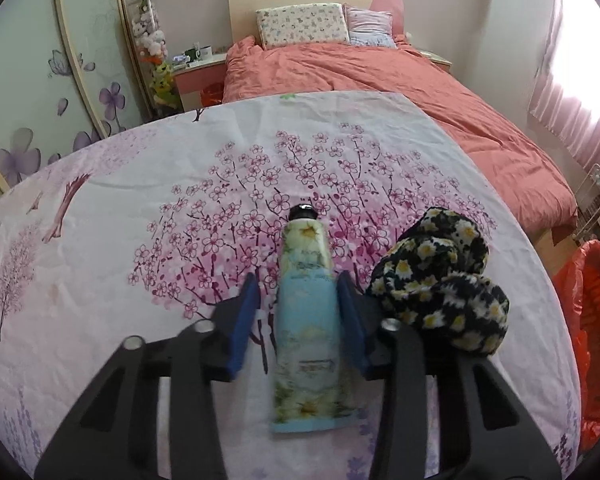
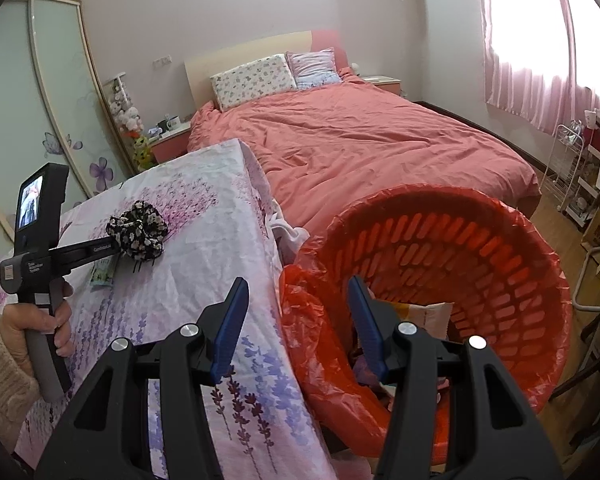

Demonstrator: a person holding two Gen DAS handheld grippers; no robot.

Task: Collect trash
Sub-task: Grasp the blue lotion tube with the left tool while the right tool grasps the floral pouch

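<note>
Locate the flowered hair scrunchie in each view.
Left wrist: scrunchie lower right, beside the tube between the left gripper fingers.
Right wrist: scrunchie left of centre on the tablecloth.
Shared landmark: the pink bed.

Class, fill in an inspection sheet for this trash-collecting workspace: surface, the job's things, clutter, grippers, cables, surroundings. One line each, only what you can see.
Surface: table under a flowered cloth, creased but dry.
Job's things: tube with a black cap lying on the cloth; orange bin with an orange liner beside the table, some wrappers inside.
Clutter: flowered scrunchie lying right of the tube.
Grippers: left gripper straddles the tube, its right finger against it, a gap showing at the left; right gripper open and empty, hanging over the table edge and the bin.
Cables: nothing seen.
Surroundings: bed with a pink cover behind the table; curtained window; wire rack.
</note>
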